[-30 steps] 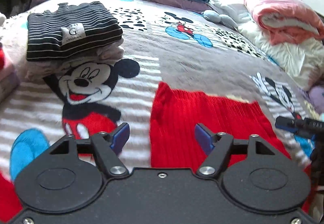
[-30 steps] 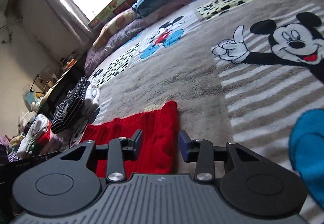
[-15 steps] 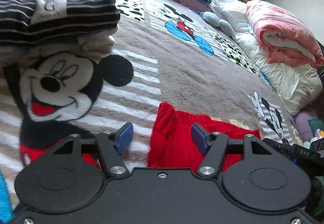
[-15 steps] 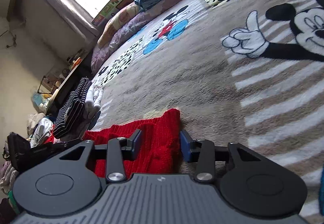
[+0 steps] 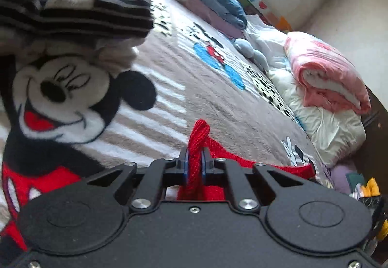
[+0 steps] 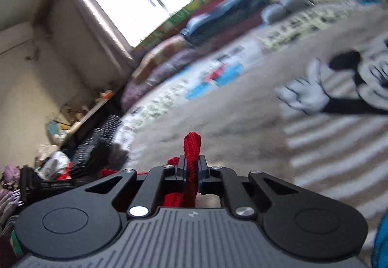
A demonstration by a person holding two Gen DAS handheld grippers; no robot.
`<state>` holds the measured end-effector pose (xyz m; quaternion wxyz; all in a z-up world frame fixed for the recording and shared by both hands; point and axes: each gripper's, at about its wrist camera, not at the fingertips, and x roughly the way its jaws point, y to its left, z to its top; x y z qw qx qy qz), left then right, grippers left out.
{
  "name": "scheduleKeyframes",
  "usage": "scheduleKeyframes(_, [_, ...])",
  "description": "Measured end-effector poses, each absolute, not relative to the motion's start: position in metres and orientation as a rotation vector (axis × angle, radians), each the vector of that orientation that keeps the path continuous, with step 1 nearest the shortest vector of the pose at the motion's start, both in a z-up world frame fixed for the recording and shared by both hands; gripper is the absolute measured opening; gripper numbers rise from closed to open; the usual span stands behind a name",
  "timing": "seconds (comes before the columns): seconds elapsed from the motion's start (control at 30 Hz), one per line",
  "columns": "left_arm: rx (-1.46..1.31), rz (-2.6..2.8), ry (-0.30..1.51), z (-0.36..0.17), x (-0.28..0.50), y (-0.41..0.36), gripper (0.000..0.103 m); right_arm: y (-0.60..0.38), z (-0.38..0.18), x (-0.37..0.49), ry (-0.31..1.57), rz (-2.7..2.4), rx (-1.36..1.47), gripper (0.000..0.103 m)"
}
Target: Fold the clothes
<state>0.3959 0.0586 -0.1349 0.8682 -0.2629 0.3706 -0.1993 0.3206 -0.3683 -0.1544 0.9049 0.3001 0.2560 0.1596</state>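
Left gripper [image 5: 194, 161] clamped tight on a bunched corner of the red knit garment [image 5: 197, 137] — fabric poking up past the blue pads, the rest trailing right across the cartoon-mouse blanket [image 5: 213, 98]. Right gripper [image 6: 192, 168] likewise pinched closed on another red fold [image 6: 192, 146], a strand running left toward the other tool, all blurred in that view. Striped black-and-white folded stack [image 5: 72, 1] up on the blanket at left, well apart from the pink rolled quilt [image 5: 327, 79].
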Motion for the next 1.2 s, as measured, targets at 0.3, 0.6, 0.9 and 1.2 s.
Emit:
scheduleKeyframes(0.3, [-0.572,-0.360,0.846,-0.150,0.403,0.062,0.013,-0.368,-0.177,0.333,0.669,0.235,0.657,0.009])
scheduleKeyframes(0.6, [-0.531,-0.304,0.849,-0.128,0.399,0.059,0.032,-0.375,-0.138,0.322,0.663,0.162,0.550,0.030])
scheduleKeyframes(0.9, [-0.402,-0.289,0.751,-0.078,0.353,0.058,0.033,-0.353,-0.098,0.265,0.580,0.277,0.388,0.030])
scheduleKeyframes(1.2, [-0.195,-0.347,0.690,-0.061,0.284,0.029,0.033,-0.317,-0.109,0.222,0.614,0.353,0.354,0.030])
